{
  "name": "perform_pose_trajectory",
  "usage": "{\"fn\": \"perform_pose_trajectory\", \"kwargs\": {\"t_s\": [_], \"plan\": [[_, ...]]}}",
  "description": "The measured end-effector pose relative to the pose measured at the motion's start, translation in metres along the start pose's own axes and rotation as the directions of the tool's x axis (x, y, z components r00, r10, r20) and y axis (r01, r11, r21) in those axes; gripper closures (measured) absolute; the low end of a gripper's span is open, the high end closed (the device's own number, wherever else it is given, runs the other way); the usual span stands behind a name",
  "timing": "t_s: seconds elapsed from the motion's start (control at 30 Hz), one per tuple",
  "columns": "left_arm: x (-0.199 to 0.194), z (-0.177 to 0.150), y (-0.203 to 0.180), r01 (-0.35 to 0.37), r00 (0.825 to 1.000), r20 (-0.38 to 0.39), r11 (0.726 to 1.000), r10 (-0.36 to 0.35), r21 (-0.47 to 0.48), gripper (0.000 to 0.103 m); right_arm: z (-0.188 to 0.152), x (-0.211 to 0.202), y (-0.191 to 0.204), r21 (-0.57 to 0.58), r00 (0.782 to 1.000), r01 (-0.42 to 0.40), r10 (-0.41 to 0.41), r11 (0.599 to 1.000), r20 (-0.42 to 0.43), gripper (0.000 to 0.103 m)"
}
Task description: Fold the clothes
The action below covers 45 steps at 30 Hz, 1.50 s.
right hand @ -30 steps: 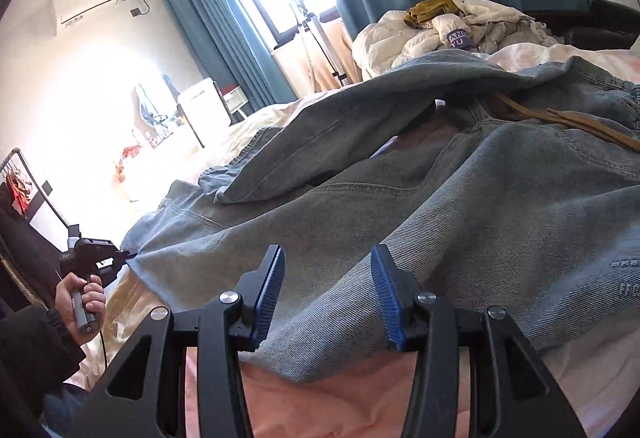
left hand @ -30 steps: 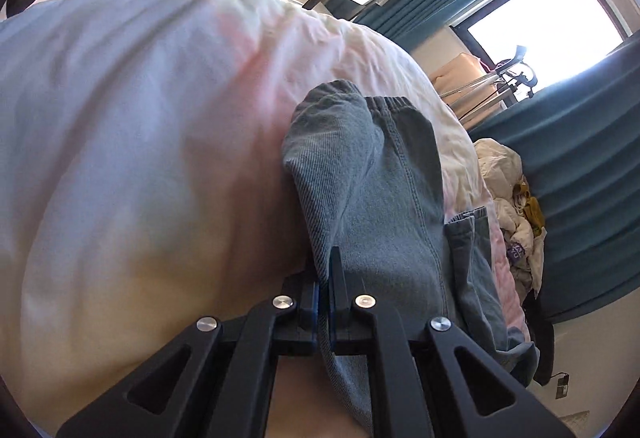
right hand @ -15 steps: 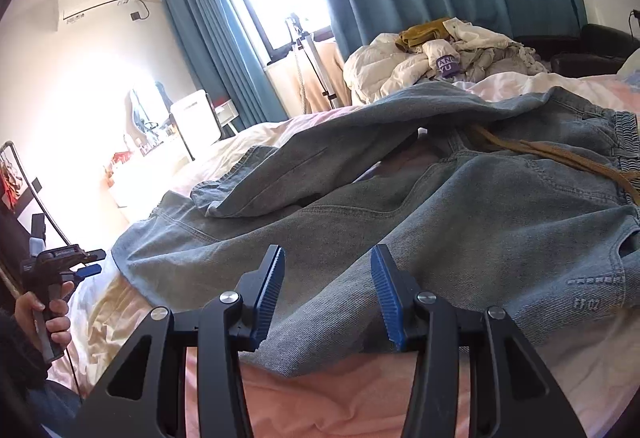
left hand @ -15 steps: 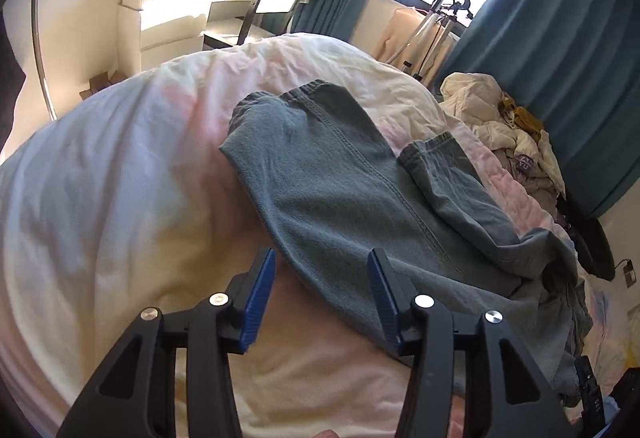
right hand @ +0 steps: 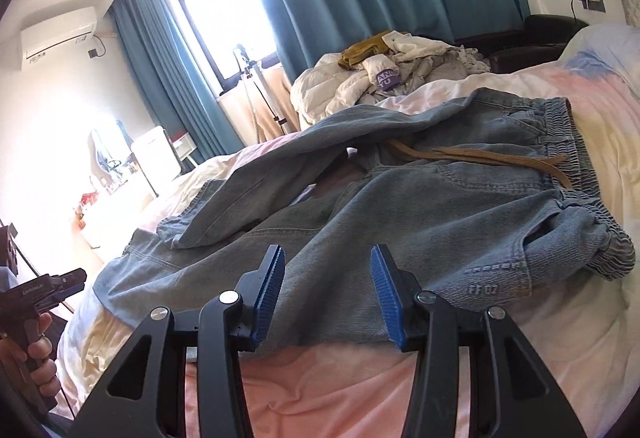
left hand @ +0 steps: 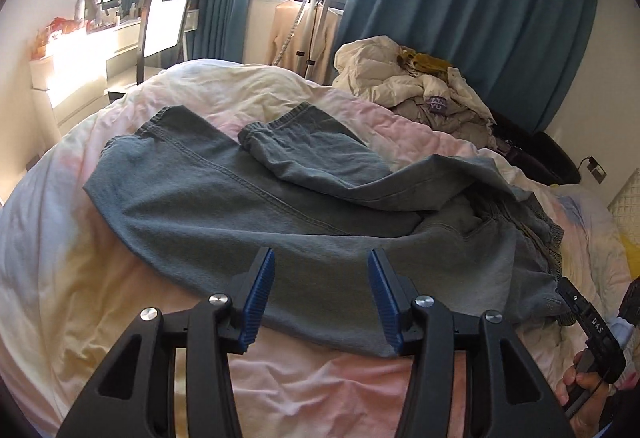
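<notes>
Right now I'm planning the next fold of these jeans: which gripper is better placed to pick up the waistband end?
Probably the right gripper. It hangs open near the jeans' waistband; the left gripper, also open, sits toward the leg cuffs.

The far trouser leg drapes over the jeans and hides their crotch, along with the start of the drawstring. The small print by the pocket is too fine to read. In the left view the frame edge cuts off the right hand, and the jeans' waistband is bunched in shadow.
</notes>
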<state>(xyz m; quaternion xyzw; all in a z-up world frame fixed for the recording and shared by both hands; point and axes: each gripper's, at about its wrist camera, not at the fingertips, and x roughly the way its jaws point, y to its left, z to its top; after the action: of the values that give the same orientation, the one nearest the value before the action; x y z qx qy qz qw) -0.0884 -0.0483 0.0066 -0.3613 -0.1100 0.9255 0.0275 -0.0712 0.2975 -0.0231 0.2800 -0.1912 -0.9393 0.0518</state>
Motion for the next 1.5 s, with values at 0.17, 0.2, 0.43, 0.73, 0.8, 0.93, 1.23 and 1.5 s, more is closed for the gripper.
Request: {"fn": "perform_pose_trajectory", "kwargs": {"t_s": [0.17,0.2,0.43,0.73,0.8,0.93,1.23,1.5], "plan": [[0.015,-0.009,-0.038,0.030,0.999,0.008,0.994,-0.031,0.105,0.053,0.003,-0.006,-0.011,0.018,0.997,0.077,-0.076,0.997,-0.009,0.058],[0.019,-0.013,-0.041,0.039,0.999,0.007,0.992,-0.041,0.118,0.053,0.004,-0.007,-0.013,0.020,0.995,0.096,-0.096,0.995,-0.014,0.058],[0.049,-0.036,-0.023,0.103,0.993,-0.059,0.991,-0.098,0.090,0.053,0.022,-0.028,-0.070,0.203,0.969,0.244,-0.234,0.948,-0.075,0.052],[0.065,-0.034,-0.021,0.133,0.990,-0.059,0.988,-0.129,0.079,0.054,0.004,-0.041,-0.186,0.716,0.987,0.158,-0.140,0.680,-0.084,0.024],[0.070,-0.035,-0.022,0.132,0.989,-0.070,0.988,-0.126,0.083,0.053,-0.001,-0.030,-0.200,0.774,0.992,0.126,-0.102,0.620,-0.080,0.024],[0.075,-0.035,-0.020,0.139,0.988,-0.082,0.988,-0.134,0.067,0.053,0.003,-0.011,-0.216,0.775,0.984,0.172,-0.148,0.608,-0.102,0.024],[0.084,-0.035,-0.019,0.108,0.991,-0.087,0.992,-0.102,0.070,0.053,0.007,0.011,-0.228,0.730,0.971,0.233,-0.189,0.642,-0.144,0.082],[0.089,-0.038,-0.022,0.108,0.989,-0.109,0.990,-0.099,0.086,0.054,0.068,-0.033,-0.196,0.533,0.941,0.293,-0.338,0.794,-0.013,0.093]]}}
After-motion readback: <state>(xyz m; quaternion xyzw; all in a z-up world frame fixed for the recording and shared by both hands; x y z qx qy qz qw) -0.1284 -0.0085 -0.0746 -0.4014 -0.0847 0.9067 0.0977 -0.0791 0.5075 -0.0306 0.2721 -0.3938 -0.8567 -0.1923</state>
